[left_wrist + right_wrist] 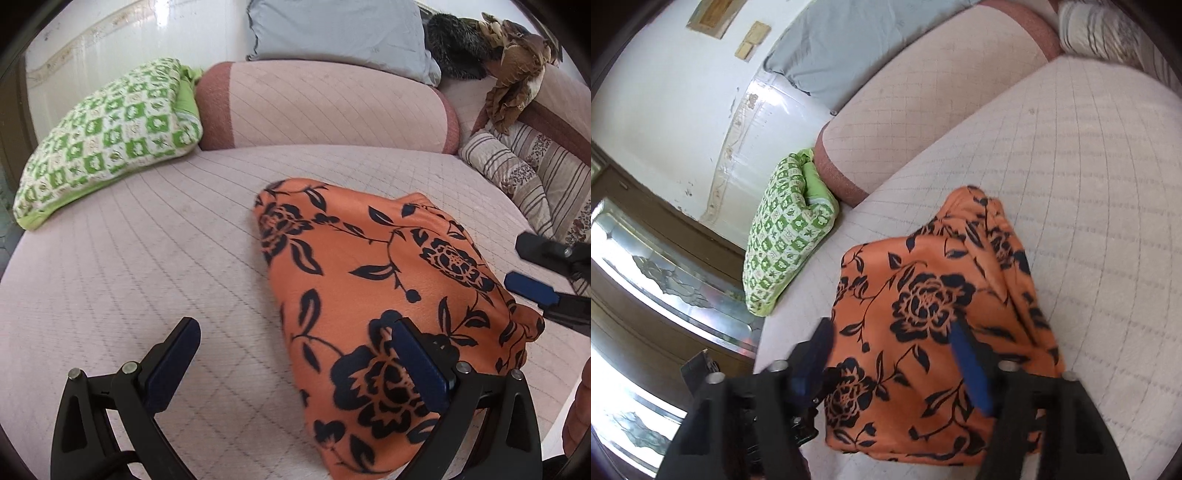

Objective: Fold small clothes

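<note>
An orange cloth with a black flower print (pixel 373 284) lies folded into a compact shape on the quilted pale pink cushion (pixel 147 258). My left gripper (pixel 295 343) is open over the cloth's near left edge, with one finger over the cloth and the other over bare cushion. My right gripper (pixel 890 339) is open above the same cloth (pixel 923 295), holding nothing. It also shows at the right edge of the left wrist view (pixel 524 262), beside the cloth's right side.
A green and white checked pillow (pixel 107 136) lies at the far left. A pink bolster (pixel 325 107) runs along the back with a grey pillow (pixel 340 33) above it. Striped cushions (pixel 532 177) and a brown cloth (pixel 513 74) sit at right.
</note>
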Demonstrator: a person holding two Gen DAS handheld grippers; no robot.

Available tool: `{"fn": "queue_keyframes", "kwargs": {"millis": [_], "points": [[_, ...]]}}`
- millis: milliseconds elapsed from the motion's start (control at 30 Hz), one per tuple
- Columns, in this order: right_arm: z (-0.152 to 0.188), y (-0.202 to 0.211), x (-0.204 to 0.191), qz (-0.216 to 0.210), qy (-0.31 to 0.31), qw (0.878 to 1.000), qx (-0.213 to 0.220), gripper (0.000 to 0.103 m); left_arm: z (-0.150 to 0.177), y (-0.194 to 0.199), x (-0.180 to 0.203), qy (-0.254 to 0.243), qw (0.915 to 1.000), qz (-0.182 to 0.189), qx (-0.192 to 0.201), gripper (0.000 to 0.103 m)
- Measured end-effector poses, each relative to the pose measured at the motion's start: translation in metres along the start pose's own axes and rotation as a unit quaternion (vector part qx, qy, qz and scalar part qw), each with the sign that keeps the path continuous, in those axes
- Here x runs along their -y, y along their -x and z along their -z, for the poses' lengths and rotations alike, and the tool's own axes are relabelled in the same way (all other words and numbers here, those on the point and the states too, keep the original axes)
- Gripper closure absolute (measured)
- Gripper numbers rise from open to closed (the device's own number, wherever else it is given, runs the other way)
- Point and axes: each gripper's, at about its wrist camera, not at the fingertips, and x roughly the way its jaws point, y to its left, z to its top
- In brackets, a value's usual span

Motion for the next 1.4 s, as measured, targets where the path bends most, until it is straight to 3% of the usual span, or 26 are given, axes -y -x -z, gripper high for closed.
{"fn": "queue_keyframes", "kwargs": {"millis": [200, 467, 833, 967, 1067, 1233, 1400], "points": [[0.006, -0.026, 0.024, 0.045, -0.027, 0.997, -0.06, 0.042, 0.008, -0.013, -0.008, -0.006, 0.9993, -0.019, -0.032, 0.0], [0.003, -0.029, 0.01, 0.064, 0.006, 0.997, -0.049, 0.038, 0.002, -0.016, -0.006, -0.003, 0.9993, -0.014, -0.035, 0.0], [-0.013, -0.024, -0.012, 0.019, 0.041, 0.999, 0.015, 0.033, -0.007, -0.014, -0.012, 0.021, 0.9992, -0.027, -0.019, 0.0], [-0.022, -0.052, -0.011, 0.019, 0.02, 0.999, -0.02, 0.032, -0.007, -0.023, -0.017, 0.028, 0.9987, -0.032, -0.027, 0.0], [-0.023, -0.084, -0.005, 0.061, 0.007, 0.996, -0.063, 0.027, -0.006, -0.028, -0.016, 0.029, 0.9985, -0.031, -0.035, 0.0], [-0.016, -0.084, -0.027, 0.082, 0.057, 0.993, -0.059, 0.02, -0.006, -0.027, -0.016, 0.03, 0.9985, -0.03, -0.034, 0.0], [-0.012, -0.062, -0.029, 0.056, 0.051, 0.996, -0.04, 0.02, -0.006, -0.021, -0.017, 0.031, 0.9986, -0.032, -0.028, 0.0]]}}
